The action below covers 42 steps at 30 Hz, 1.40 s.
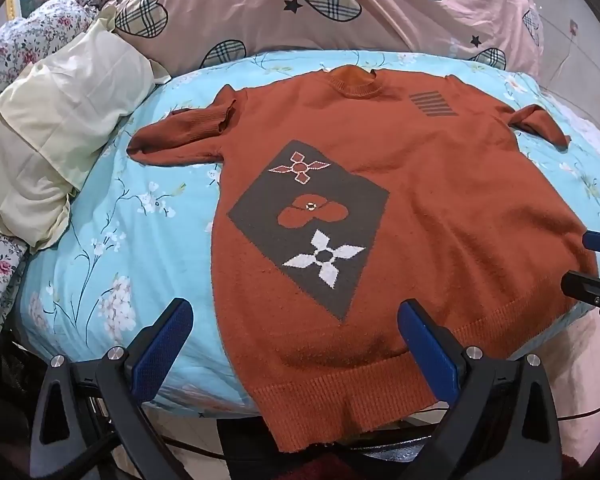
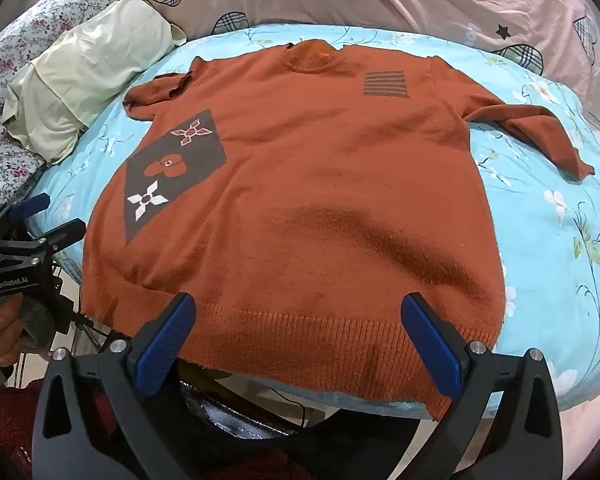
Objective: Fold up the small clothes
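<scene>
Sweater [image 1: 440,168], rust-orange knit, lies front-up and spread flat on a blue floral quilt [image 1: 112,240], collar away from the cameras, ribbed hem hanging a little over the near edge; a grey diamond patch [image 1: 312,220] with three flower shapes sits on its front, a block of grey stripes [image 1: 432,104] near one shoulder. Only the left wrist view shows the whole sleeve [image 1: 180,136] beside the cream pillow [image 1: 56,152], bunched at the shoulder; only the right wrist view shows the other sleeve [image 2: 540,132] full length, lying out across the quilt, and a hand [image 2: 4,332] gripping the left gripper's handle. A pink duvet [image 1: 380,16] with plaid hearts lies beyond.

Left gripper [image 1: 296,336] hovers over the hem's left corner, fingers spread wide, holding nothing; whether the blue pads [image 1: 428,344] brush the knit is hard to tell. Right gripper [image 2: 300,332] likewise stands wide above the hem, empty.
</scene>
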Tool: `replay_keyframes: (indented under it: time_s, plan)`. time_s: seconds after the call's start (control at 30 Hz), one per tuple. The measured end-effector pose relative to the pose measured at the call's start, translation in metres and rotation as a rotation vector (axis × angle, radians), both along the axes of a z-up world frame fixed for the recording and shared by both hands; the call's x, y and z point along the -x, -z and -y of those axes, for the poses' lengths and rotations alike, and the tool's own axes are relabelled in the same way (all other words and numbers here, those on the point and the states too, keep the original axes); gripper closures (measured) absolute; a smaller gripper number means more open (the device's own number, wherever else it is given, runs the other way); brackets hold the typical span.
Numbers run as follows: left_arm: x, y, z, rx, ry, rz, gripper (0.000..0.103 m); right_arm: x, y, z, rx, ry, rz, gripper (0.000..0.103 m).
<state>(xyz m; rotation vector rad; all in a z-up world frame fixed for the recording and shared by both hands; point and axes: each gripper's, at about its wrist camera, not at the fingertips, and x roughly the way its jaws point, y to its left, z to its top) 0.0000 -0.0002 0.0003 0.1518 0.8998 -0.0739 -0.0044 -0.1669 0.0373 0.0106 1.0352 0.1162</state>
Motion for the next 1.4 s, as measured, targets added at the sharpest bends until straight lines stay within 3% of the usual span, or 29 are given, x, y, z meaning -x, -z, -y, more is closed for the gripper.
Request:
replay_keyframes:
  time_s: [1.0, 1.2, 1.4]
  plan:
    - [-0.006, -0.005, 0.007, 0.010, 0.011, 0.037, 0.001, -0.002, 0.000, 0.006, -0.004, 0.013, -0.004, 0.001]
    - [-0.011, 0.000, 0.007, 0.025, 0.020, 0.008, 0.001, -0.005, -0.002, 0.017, -0.038, 0.050, 0.030, 0.001]
    - [-0.020, 0.007, 0.006, 0.056, 0.028, 0.002, 0.001, -0.013, -0.002, 0.040, -0.162, 0.120, 0.062, 0.001]
